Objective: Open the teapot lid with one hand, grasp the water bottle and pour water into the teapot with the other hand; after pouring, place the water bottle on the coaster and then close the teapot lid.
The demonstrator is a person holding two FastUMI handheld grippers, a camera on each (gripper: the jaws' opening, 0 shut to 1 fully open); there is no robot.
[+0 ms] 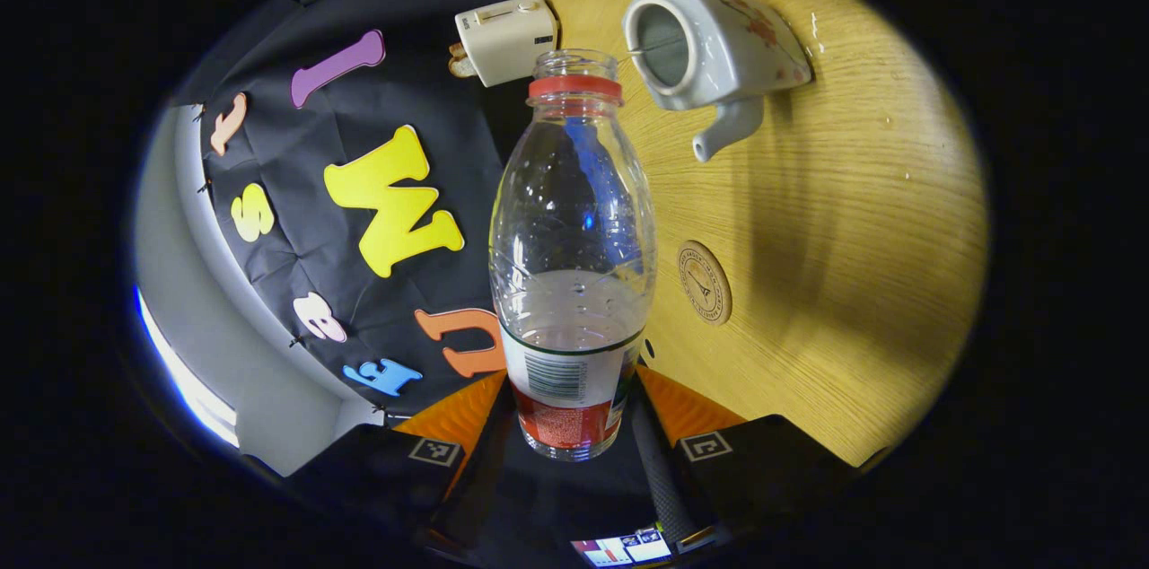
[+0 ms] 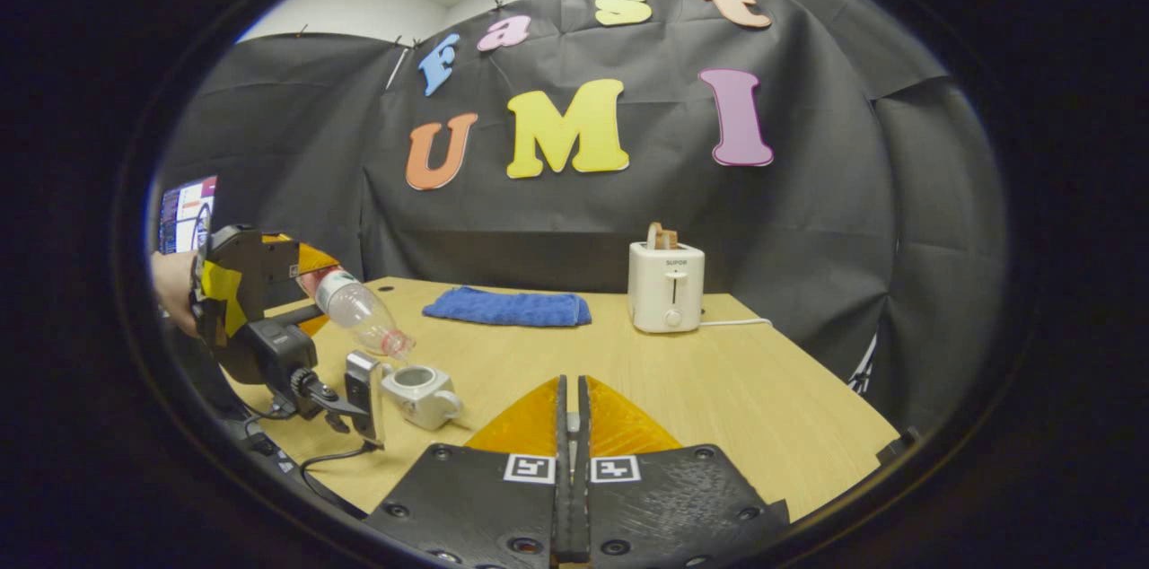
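My left gripper [image 1: 570, 407] is shut on the lower part of a clear water bottle [image 1: 570, 264] that has a red neck ring, no cap and some water inside. The white teapot [image 1: 709, 39] stands on the wooden table with no lid on its round opening. A round coaster [image 1: 704, 282] lies flat near the bottle. In the right gripper view, the left gripper [image 2: 269, 318] holds the bottle [image 2: 359, 309] tilted, mouth down, just above the teapot [image 2: 420, 391]. My right gripper [image 2: 571, 407] is shut on a small pale piece, apparently the teapot lid's knob; the rest is hidden.
A white toaster [image 2: 665, 286] with bread in it stands at the back of the table [image 2: 772, 407], its cord trailing right. A folded blue cloth [image 2: 507, 307] lies at the back left. A hand [image 2: 171, 286] holds the left gripper, with a screen [image 2: 184, 212] behind it.
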